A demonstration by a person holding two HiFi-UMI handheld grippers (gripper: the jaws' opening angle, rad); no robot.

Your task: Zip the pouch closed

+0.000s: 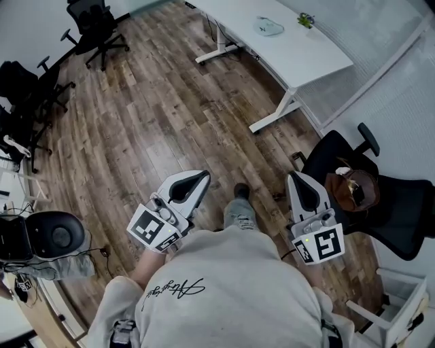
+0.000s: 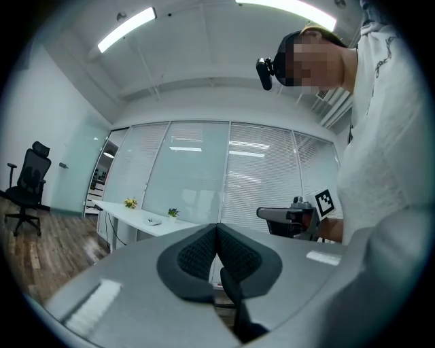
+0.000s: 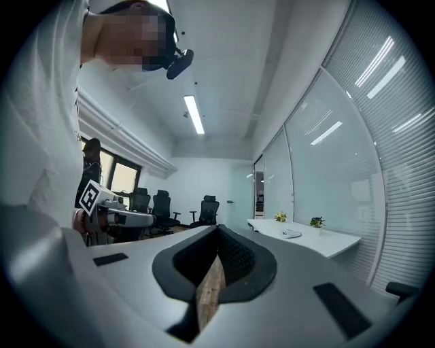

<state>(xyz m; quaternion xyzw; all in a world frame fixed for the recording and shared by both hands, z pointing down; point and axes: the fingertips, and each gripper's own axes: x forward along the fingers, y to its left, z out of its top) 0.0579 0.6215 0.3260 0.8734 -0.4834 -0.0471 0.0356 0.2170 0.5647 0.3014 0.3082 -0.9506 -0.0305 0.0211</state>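
Well apart from the bench (image 1: 319, 58), left gripper (image 1: 202, 177) and right gripper (image 1: 294, 177) were held empty.
Both had jaws pressed together; the pouch (image 1: 270, 26) lay on the bench, near its plant (image 1: 306, 20).

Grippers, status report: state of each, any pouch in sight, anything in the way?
Left gripper shut, empty. Right gripper shut, empty. No pouch clearly in view; brown bag on black chair at right.

Small plant (image 1: 305, 20) on white desk (image 1: 309, 56)
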